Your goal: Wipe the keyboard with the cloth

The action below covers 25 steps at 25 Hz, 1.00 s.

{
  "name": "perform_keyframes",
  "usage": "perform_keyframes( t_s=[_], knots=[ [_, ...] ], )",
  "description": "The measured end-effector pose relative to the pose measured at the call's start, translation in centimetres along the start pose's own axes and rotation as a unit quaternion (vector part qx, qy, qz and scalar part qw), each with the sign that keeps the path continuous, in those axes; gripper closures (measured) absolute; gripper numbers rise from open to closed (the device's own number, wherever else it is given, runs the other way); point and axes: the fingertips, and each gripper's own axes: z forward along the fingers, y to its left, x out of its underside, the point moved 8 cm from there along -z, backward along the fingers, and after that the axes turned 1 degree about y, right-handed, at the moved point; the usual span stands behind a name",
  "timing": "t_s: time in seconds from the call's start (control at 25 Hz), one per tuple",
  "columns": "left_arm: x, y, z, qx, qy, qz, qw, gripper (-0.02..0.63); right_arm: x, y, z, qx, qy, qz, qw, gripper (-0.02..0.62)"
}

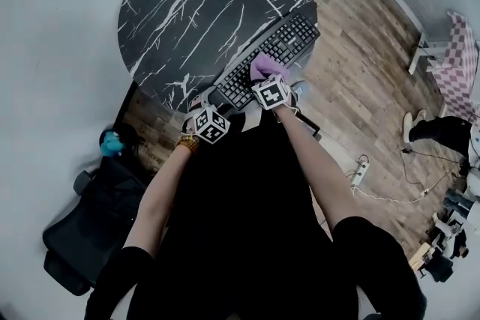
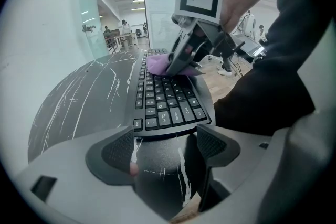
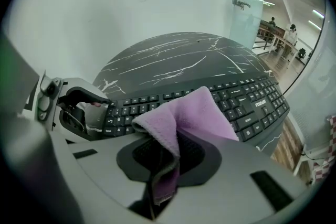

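Two wide-spread, empty fingers (image 2: 113,157) of the left gripper (image 2: 167,148) are held at the near end of the black keyboard (image 1: 279,49) on the round black marbled counter (image 1: 195,4). The purple cloth (image 3: 191,115), pinched by the right gripper (image 3: 167,157), is laid mid-keyboard. Wiping is judged partway.

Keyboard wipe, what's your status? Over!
Right hand-held gripper shut on purple cloth, cloth on keyboard keys. Left hand-held gripper open, empty, at keyboard's end. Nothing else on the keys.
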Motion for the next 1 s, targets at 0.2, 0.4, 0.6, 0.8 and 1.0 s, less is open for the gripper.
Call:
perform_keyframes(
  t_s=[0.2,0.4,0.6,0.8,1.0],
  knots=[
    [0.0,0.0,0.0,0.001,0.003,0.0,1.0,0.252,0.1,1.0,0.1,0.012,-0.01,-0.006,1.0,0.532],
    [0.0,-0.1,-0.1,-0.002,0.002,0.002,1.0,0.252,0.2,1.6,0.0,0.002,-0.009,-0.01,1.0,0.532],
    [0.0,0.0,0.0,-0.001,0.002,-0.001,1.0,0.252,0.1,2.0,0.2,0.016,-0.013,-0.027,0.999,0.532],
    [0.0,0.0,-0.1,-0.001,0.004,-0.001,1.0,0.252,0.1,3.3,0.0,0.014,-0.012,-0.043,0.999,0.532],
    [0.0,0.0,0.0,-0.001,0.004,0.0,1.0,0.252,0.2,3.4,0.0,0.019,-0.008,-0.046,0.999,0.532]
  ],
)
